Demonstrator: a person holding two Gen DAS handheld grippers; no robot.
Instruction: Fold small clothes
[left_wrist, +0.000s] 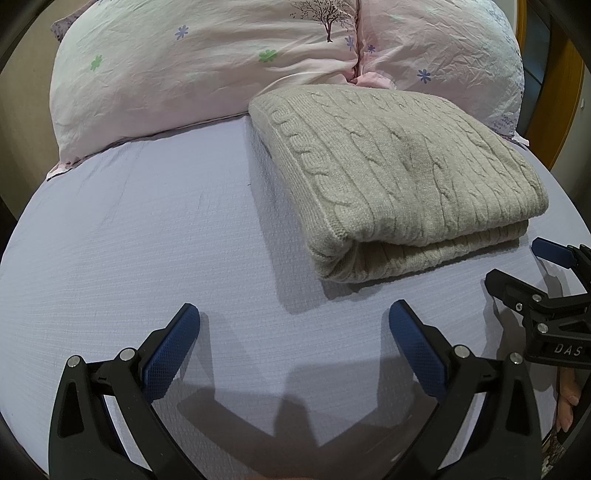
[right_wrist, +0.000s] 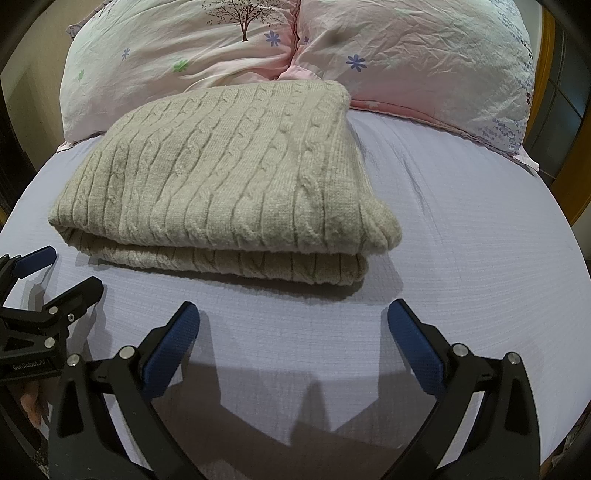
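Beige cable-knit sweater (left_wrist: 399, 177), folded into a thick rectangle, flat on the lavender bed sheet (left_wrist: 147, 258). Two stacked layers visible at the near fold, upper layer overhanging the lower slightly. Ahead and to the right of the left gripper (left_wrist: 294, 325) jaws; ahead and slightly to the left of the right gripper (right_wrist: 293, 325) jaws. Far edge of sweater (right_wrist: 229, 177) touching the pillows.

Left gripper: jaws spread wide, released, nothing between the blue pads (left_wrist: 173, 354). Low over bare sheet, apart from the sweater, near fold well ahead of the fingertips. Shadow of both fingers cast on the sheet just below.

Right gripper: jaws likewise spread, released, holding nothing. Sweater's near fold ahead of the pads (right_wrist: 415, 343), not touching. Also seen at the right edge of the left wrist view (left_wrist: 532, 269), beside the sweater's near right corner, blue pad close to the knit, contact not resolvable. Left gripper correspondingly at the left edge of the right wrist view (right_wrist: 62, 269), near the sweater's near left corner.

Beyond the sweater: two pink floral pillows (left_wrist: 192, 66) side by side, tree print near their seam. Wooden frame (left_wrist: 554, 110) at far right.
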